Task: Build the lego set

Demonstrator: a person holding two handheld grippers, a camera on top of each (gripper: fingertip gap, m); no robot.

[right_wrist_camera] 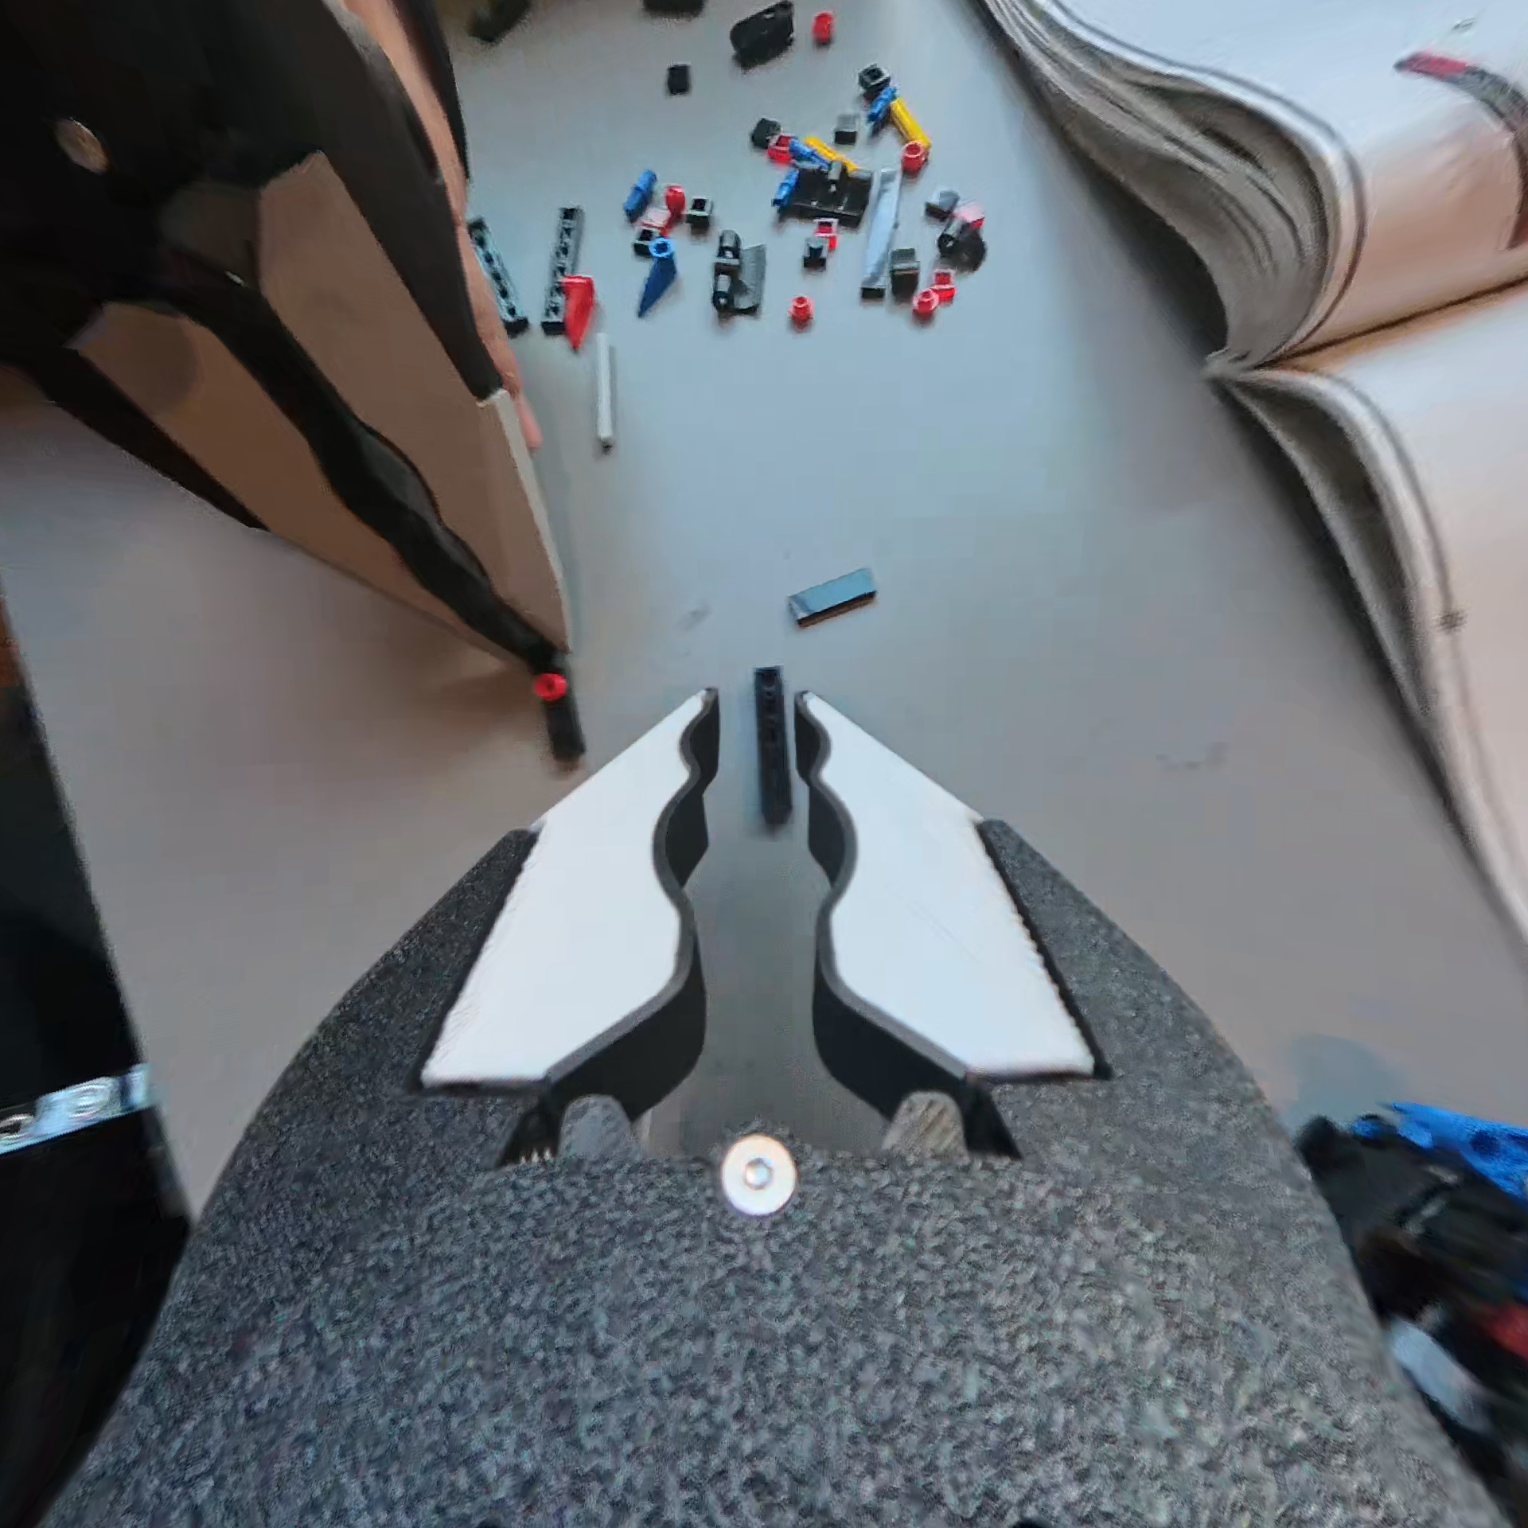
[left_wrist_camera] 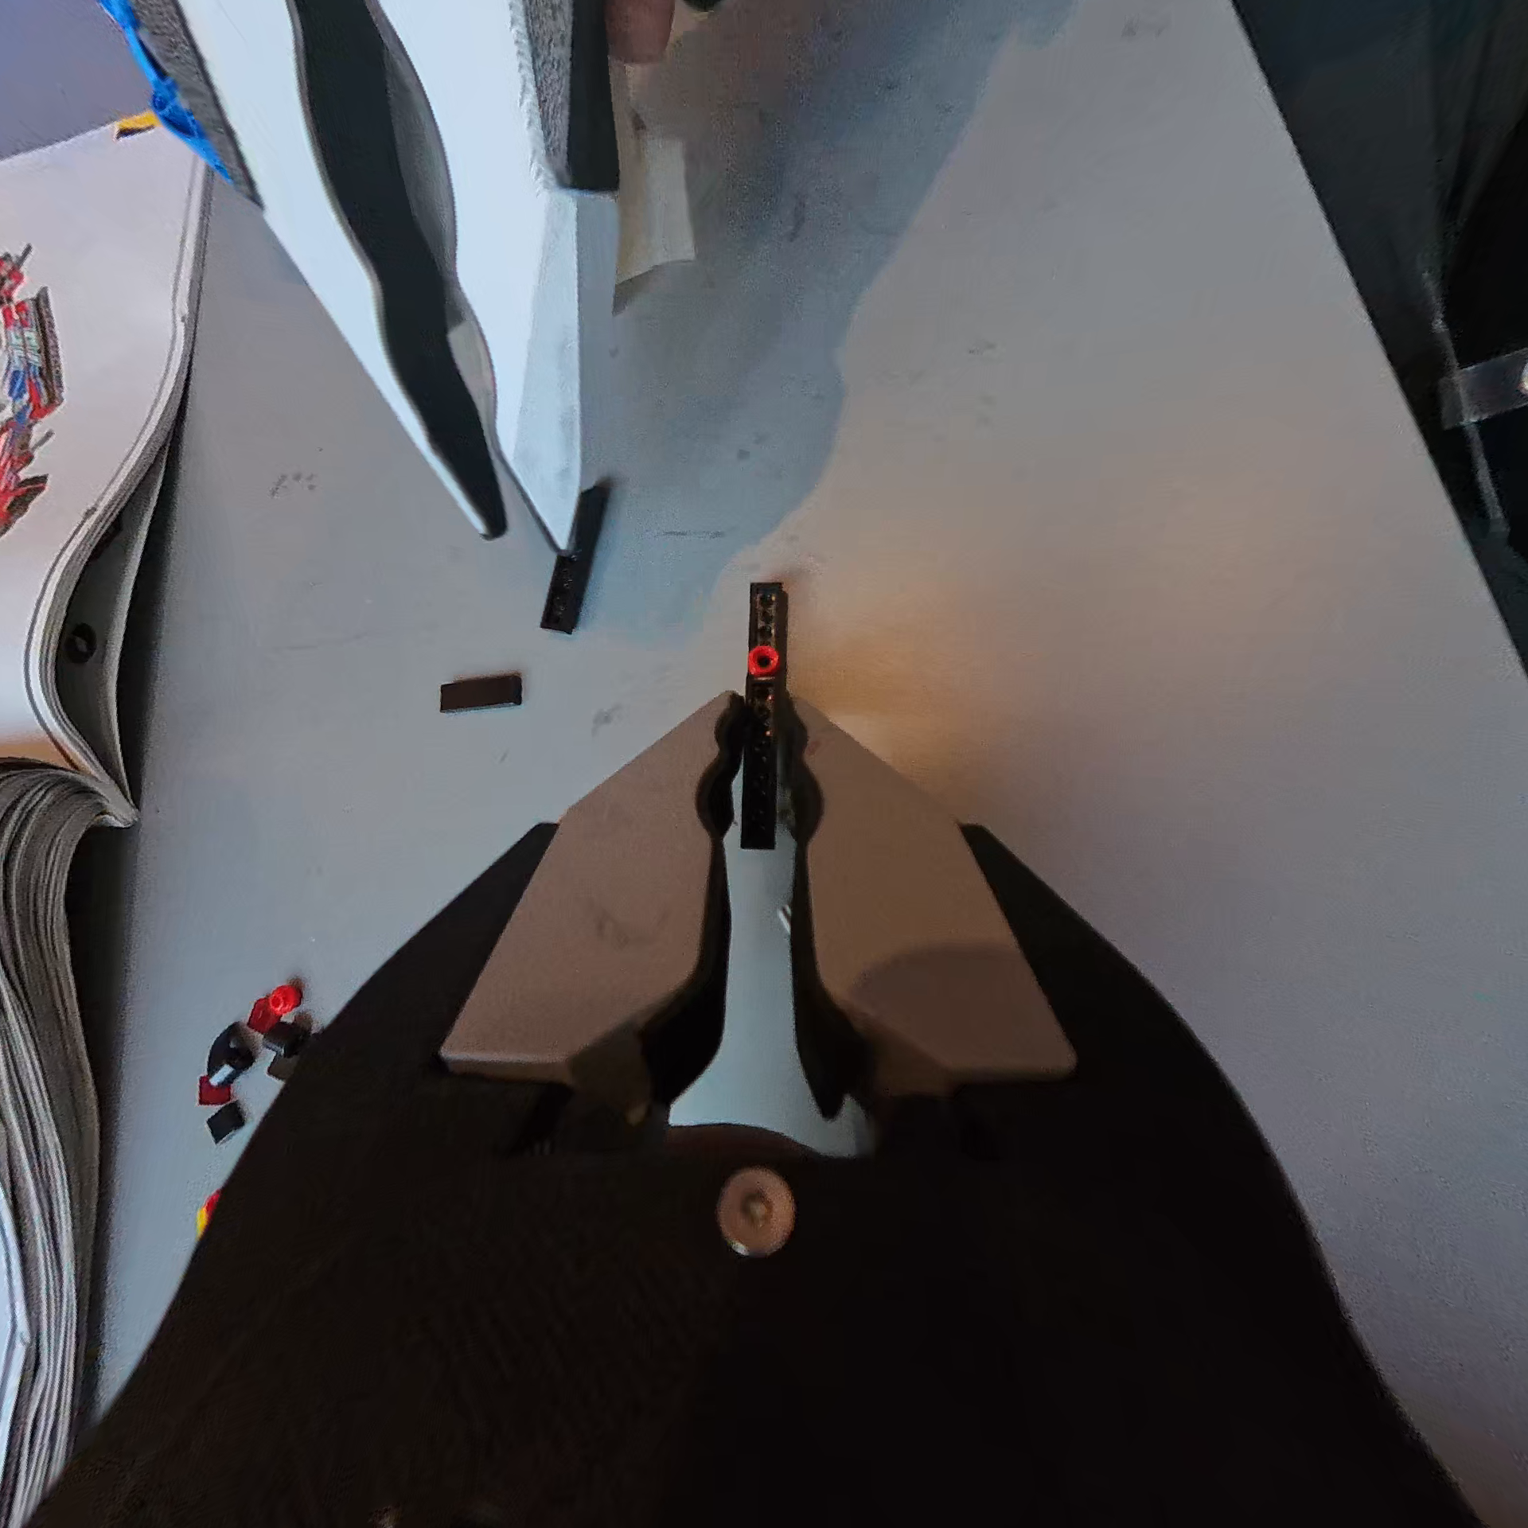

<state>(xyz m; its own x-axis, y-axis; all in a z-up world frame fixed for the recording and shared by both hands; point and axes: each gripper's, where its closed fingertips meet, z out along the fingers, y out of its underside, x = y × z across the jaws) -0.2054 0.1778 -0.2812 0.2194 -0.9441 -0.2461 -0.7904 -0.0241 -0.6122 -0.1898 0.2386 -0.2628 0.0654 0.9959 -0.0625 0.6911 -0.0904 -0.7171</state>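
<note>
A: Grippers are shown from two wrist cameras. What is held by the left gripper [left_wrist_camera: 762,703]?

B: A long black holed beam [left_wrist_camera: 765,719] is clamped between its tan fingers [left_wrist_camera: 628,876] at centre frame. A red pin [left_wrist_camera: 763,659] is seated in a hole just beyond the fingertips. In the right wrist view the same beam [right_wrist_camera: 562,728] and pin [right_wrist_camera: 549,685] are seen at centre left.

A: And the right gripper [right_wrist_camera: 756,703]?

B: Its white fingers [right_wrist_camera: 579,909] are parted. A second black beam [right_wrist_camera: 771,744] is seen between the tips, close to the right-hand finger; whether it is touched cannot be told. In the left wrist view that beam [left_wrist_camera: 572,562] is seen at upper centre by the tip of the right gripper [left_wrist_camera: 537,513].

A: What else is on the grey table [right_wrist_camera: 1033,744]?

B: A dark flat tile [right_wrist_camera: 832,597] is laid just beyond the right gripper. Loose bricks [right_wrist_camera: 810,190] in red, blue, yellow and black are scattered along the top of the frame. An open instruction booklet [right_wrist_camera: 1323,248] is spread at upper right.
</note>
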